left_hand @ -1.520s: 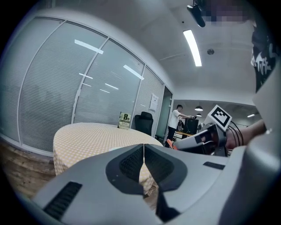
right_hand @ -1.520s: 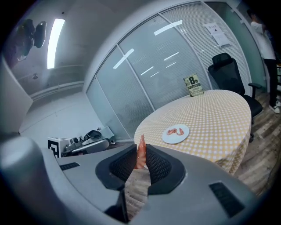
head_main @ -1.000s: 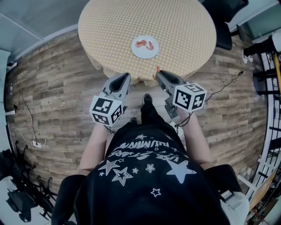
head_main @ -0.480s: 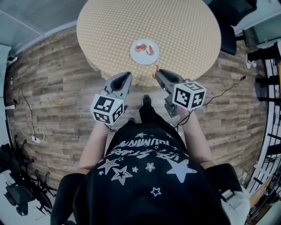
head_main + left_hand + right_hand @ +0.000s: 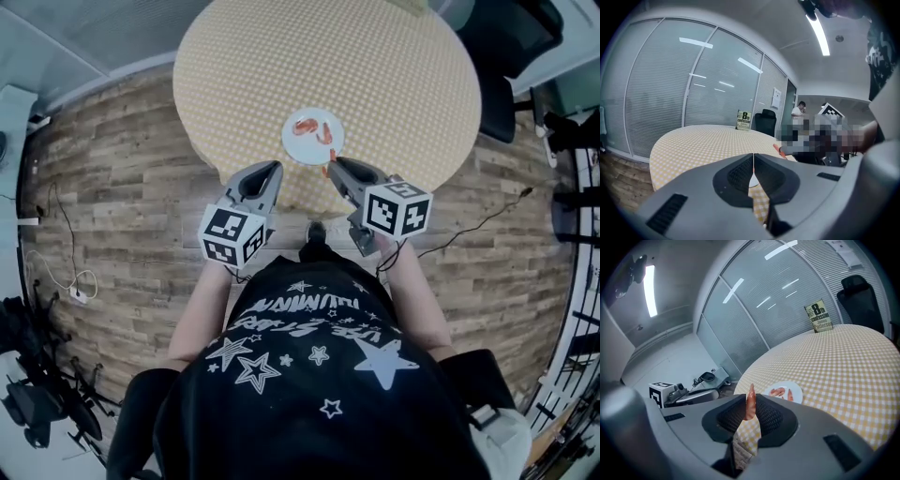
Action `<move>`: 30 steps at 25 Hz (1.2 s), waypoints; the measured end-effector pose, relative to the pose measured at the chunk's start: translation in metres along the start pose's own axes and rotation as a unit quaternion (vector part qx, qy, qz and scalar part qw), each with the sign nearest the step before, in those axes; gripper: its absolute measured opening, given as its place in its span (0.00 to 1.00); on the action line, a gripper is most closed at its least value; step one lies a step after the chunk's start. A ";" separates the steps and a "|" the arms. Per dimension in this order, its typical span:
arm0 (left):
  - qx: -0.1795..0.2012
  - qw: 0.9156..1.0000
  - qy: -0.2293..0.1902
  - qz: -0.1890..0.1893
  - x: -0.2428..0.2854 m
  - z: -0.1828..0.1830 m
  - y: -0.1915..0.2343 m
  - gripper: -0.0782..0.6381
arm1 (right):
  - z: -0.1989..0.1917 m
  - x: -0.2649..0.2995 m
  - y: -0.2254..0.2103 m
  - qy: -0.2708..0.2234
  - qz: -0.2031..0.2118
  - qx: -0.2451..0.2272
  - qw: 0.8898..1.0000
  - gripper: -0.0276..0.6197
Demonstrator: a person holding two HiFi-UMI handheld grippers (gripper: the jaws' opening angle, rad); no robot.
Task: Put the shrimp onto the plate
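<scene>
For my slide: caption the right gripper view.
Right gripper pinches a shrimp before the plate on the checked table.

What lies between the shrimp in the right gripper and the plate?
Only bare checked tablecloth, per the right gripper view; nothing else separates the shrimp in the right gripper from the plate.

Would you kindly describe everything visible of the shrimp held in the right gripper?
The shrimp is slender, glossy and orange-pink. It stands roughly upright, its pointed tip rising above the right gripper, whose ribbed jaws pinch its lower part. Only the jaws touch it. It is held short of the white plate.
</scene>
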State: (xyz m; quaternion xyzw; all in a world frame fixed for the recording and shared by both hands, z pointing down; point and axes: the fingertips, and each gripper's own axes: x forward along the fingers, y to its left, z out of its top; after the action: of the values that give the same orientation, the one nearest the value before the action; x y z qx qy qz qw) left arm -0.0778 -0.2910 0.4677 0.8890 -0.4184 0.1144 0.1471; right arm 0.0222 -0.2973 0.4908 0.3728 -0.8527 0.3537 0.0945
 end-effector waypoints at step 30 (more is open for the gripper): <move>-0.008 0.997 0.036 0.074 0.037 -0.009 0.054 0.12 | -0.009 0.083 -0.042 0.110 0.032 -0.069 0.991 0.16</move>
State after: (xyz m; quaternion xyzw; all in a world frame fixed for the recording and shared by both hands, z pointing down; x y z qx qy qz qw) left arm -0.0972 -0.3470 0.4977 0.8498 -0.4780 0.1536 0.1603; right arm -0.0078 -0.3578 0.5548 0.2967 -0.8710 0.3356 0.2017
